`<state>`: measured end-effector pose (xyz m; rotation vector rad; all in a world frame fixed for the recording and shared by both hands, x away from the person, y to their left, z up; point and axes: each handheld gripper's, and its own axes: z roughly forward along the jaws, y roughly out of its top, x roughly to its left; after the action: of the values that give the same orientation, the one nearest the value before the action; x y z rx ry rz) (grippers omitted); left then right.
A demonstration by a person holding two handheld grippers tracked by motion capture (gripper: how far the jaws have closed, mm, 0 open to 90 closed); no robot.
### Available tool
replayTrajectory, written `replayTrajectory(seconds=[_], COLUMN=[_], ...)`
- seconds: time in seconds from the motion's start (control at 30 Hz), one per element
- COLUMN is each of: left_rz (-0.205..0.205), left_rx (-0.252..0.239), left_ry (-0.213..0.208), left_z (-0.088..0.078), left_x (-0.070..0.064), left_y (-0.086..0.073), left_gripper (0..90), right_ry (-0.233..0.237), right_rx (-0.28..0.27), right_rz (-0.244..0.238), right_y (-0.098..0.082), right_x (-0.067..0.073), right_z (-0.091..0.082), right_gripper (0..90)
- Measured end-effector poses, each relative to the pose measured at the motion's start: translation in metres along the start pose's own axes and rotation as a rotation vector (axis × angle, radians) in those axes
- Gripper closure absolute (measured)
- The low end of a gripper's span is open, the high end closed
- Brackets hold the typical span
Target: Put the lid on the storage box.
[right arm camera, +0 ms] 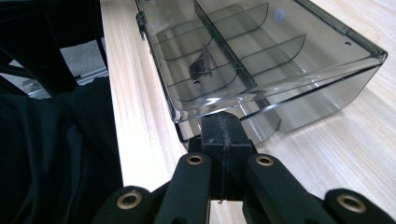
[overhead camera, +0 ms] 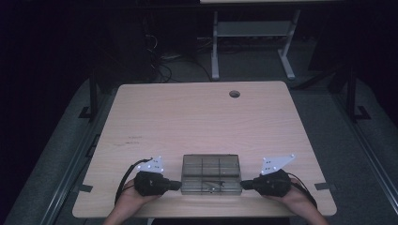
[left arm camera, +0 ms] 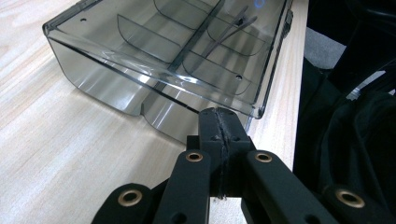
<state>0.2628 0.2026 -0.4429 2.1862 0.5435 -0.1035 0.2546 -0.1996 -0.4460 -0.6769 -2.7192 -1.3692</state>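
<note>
**Both grippers closed against the box ends**

Now the clear plastic box [overhead camera: 211, 174] sits near the table's [overhead camera: 187, 112] front edge. Left gripper [overhead camera: 177, 185] and right gripper [overhead camera: 244, 184] touch its opposite ends, jaws closed, empty. Likely push evenly, inward and level, to avoid twisting.

Each hand holds a matte black gripper, the left gripper [overhead camera: 176, 185] and the right gripper [overhead camera: 245, 184] alike. Each carries a grey three-cornered plate with small dark dots and trails a black cable. Their black jaws show brass-ringed pivot holes. The person wears dark clothing.
</note>
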Motion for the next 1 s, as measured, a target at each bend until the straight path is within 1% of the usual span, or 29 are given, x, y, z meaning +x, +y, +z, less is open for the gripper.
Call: replayTrajectory(seconds=[0.07, 0.2, 0.37, 0.43, 0.5, 0.63, 0.67, 0.73, 0.77, 0.83, 0.93, 0.97, 1.0], left_rz=[-0.003, -0.002, -0.004, -0.009, -0.001, -0.017, -0.014, -0.023, -0.019, -0.024, -0.033, -0.038, -0.049], left_rx=[0.000, 0.020, 0.019, 0.009, 0.001, -0.027, -0.032, -0.044, -0.046, -0.059, -0.068, -0.074, -0.083], left_ry=[0.002, 0.011, 0.024, 0.028, 0.035, 0.048, 0.055, 0.074, 0.084, 0.120, 0.182, 0.202, 0.215], left_z=[0.000, 0.000, -0.003, -0.005, -0.007, -0.014, -0.016, -0.018, -0.019, -0.022, -0.026, -0.027, -0.029], left_x=[0.000, 0.001, 0.002, 0.002, 0.003, 0.004, 0.005, 0.005, 0.006, 0.007, 0.009, 0.010, 0.011], left_y=[-0.001, -0.002, -0.003, -0.003, -0.002, 0.000, 0.000, 0.001, 0.001, 0.002, 0.000, 0.000, -0.001], left_gripper=[89.6, 89.6, 89.6, 89.6, 89.6, 89.2, 89.0, 87.7, 86.4, 82.0, 71.7, 67.9, 63.9], right_ry=[-0.002, -0.009, -0.012, -0.018, -0.023, -0.042, -0.052, -0.071, -0.083, -0.106, -0.158, -0.182, -0.203], right_rx=[0.008, 0.025, 0.028, 0.027, 0.023, 0.002, -0.006, -0.024, -0.035, -0.049, -0.066, -0.071, -0.081], right_rz=[-0.002, 0.000, 0.000, 0.002, -0.002, 0.002, 0.005, 0.013, 0.015, 0.026, 0.029, 0.026, 0.036], right_y=[-0.001, -0.002, -0.004, -0.003, -0.003, -0.002, -0.002, -0.003, -0.003, -0.003, -0.004, -0.004, -0.004], right_x=[-0.001, -0.001, -0.002, -0.002, -0.002, -0.004, -0.005, -0.006, -0.007, -0.009, -0.011, -0.012, -0.013], right_z=[0.000, 0.001, 0.000, -0.001, -0.002, -0.007, -0.008, -0.011, -0.012, -0.014, -0.016, -0.017, -0.018], right_gripper=[90.0, 90.0, 90.0, 90.0, 90.0, 90.0, 90.0, 89.0, 87.0, 83.6, 73.9, 69.1, 64.0])
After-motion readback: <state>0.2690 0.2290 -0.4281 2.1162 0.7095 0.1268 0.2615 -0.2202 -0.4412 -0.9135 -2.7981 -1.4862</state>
